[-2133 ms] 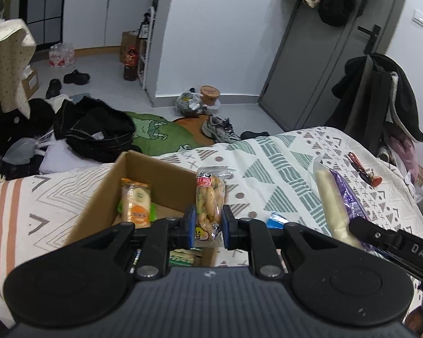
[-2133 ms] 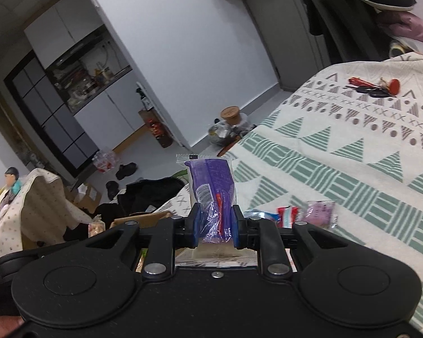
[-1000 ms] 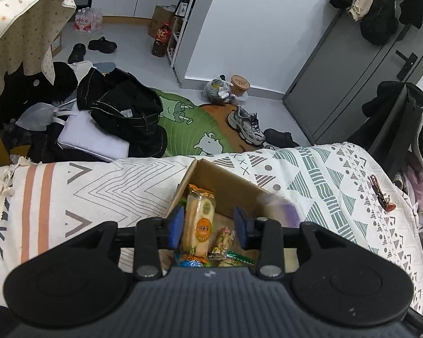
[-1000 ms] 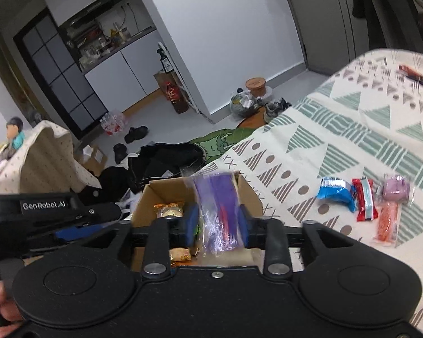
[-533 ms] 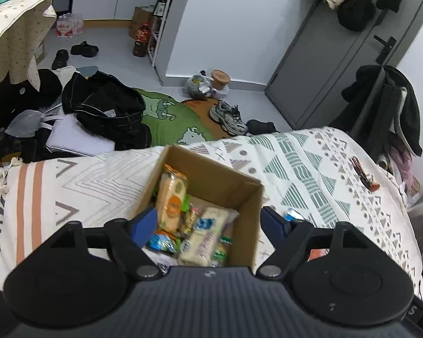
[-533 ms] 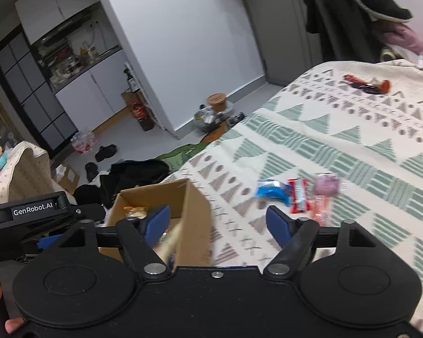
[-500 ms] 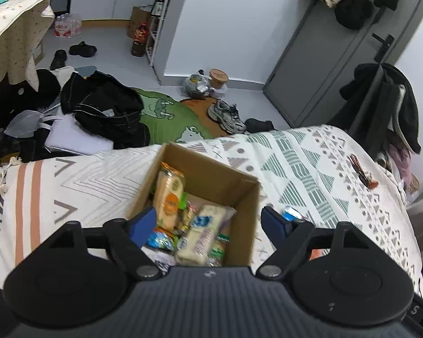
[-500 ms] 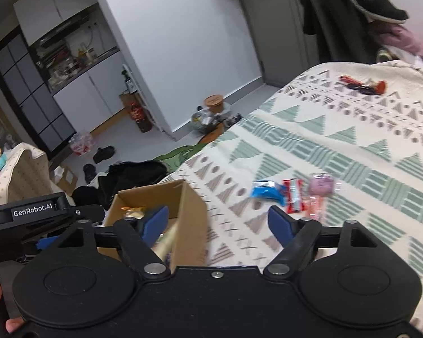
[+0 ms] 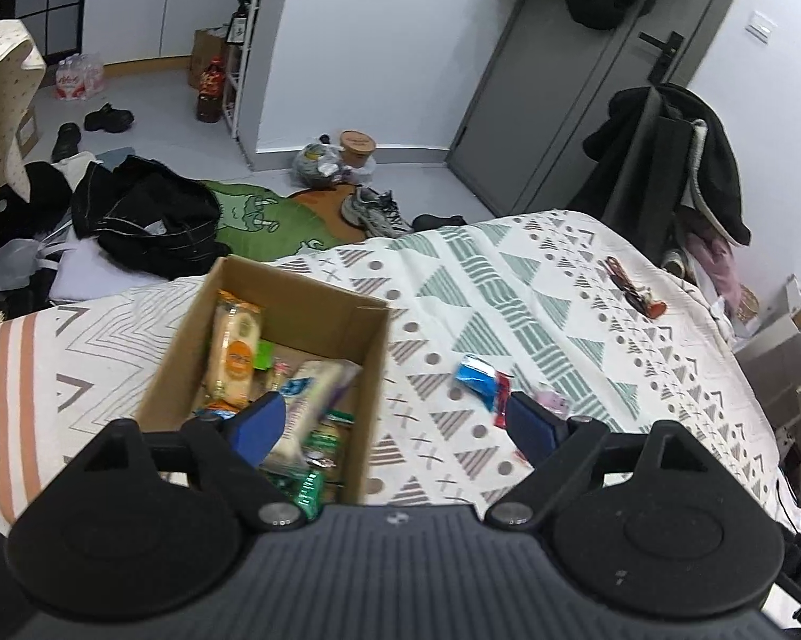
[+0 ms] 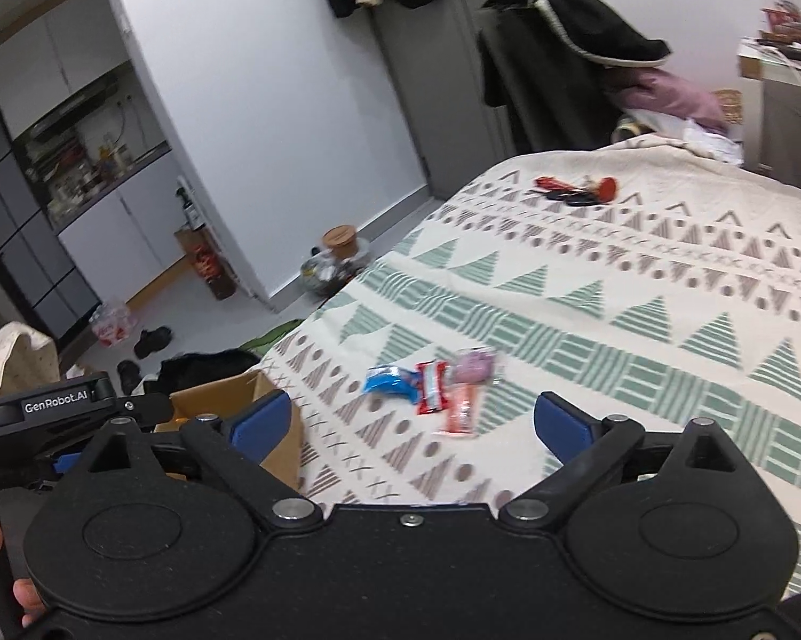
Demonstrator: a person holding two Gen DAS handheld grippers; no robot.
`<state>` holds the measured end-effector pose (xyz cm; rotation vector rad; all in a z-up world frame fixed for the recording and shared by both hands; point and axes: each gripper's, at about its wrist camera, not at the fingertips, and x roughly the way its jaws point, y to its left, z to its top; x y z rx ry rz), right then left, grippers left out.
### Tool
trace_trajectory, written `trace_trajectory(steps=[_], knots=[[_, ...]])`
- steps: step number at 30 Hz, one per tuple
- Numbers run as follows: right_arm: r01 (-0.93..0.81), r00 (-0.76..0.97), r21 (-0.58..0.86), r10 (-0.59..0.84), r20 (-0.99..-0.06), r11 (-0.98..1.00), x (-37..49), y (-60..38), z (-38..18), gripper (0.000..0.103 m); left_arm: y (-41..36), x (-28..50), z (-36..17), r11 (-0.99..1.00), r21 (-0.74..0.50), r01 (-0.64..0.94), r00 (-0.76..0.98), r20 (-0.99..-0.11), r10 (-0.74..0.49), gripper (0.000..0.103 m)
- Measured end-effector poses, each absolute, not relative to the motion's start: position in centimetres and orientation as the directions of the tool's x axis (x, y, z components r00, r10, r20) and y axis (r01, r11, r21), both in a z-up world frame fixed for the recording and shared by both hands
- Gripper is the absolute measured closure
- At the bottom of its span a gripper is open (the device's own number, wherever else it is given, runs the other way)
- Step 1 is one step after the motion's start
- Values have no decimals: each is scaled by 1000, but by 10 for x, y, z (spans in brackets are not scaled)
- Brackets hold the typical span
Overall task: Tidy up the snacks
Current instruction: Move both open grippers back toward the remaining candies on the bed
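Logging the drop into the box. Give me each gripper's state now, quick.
Left gripper: open, holding nothing, above the cardboard box.
Right gripper: open, holding nothing, facing the loose snacks on the bedspread.

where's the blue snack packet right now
The blue snack packet lies on the patterned bedspread, right of the cardboard box, touching the red packet in the small snack cluster ahead of the open right gripper.

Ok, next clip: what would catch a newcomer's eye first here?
Probably the open cardboard box on the patterned bedspread, crammed with snack packets. To its right, a small cluster of loose snacks lies on the bed, framed by the right hand-held gripper, open and empty like the left hand-held gripper.
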<state>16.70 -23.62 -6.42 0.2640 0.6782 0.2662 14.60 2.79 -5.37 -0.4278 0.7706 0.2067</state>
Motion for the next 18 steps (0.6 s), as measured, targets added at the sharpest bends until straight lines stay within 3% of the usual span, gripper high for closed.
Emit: trace_trajectory(steps=[18], knots=[[-93, 749, 378, 315, -583, 921, 162, -294, -87, 4, -29, 157, -60, 929, -264, -261, 699, -715, -6, 14]])
